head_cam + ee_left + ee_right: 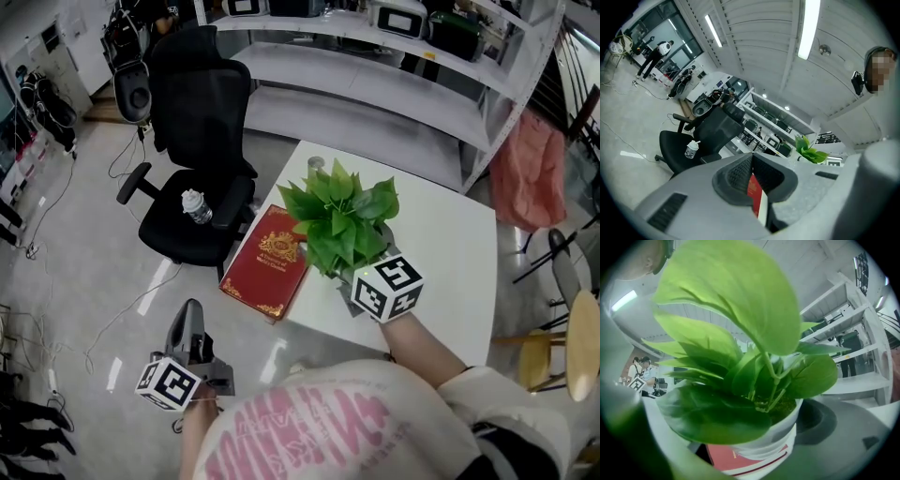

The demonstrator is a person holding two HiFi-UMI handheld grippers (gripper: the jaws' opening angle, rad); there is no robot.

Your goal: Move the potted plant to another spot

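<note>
The potted plant (pixel 339 220), broad green leaves in a white pot, is at the near side of the white table (pixel 441 244). My right gripper (pixel 354 269) reaches in from the near edge, its fingertips hidden under the leaves. In the right gripper view the white pot (pixel 759 439) fills the gap between both jaws, and the right gripper (pixel 754 441) is shut on it. The pot's base shows in front of the red book (pixel 719 458). My left gripper (pixel 190 317) hangs low over the floor left of the table, shut (pixel 751 161) and holding nothing.
A red book (pixel 267 260) lies on the table's left edge beside the plant, and a small can (pixel 316 164) stands at the far corner. A black office chair (pixel 197 141) with a bottle (pixel 196 207) stands left. White shelving (pixel 375 84) runs behind.
</note>
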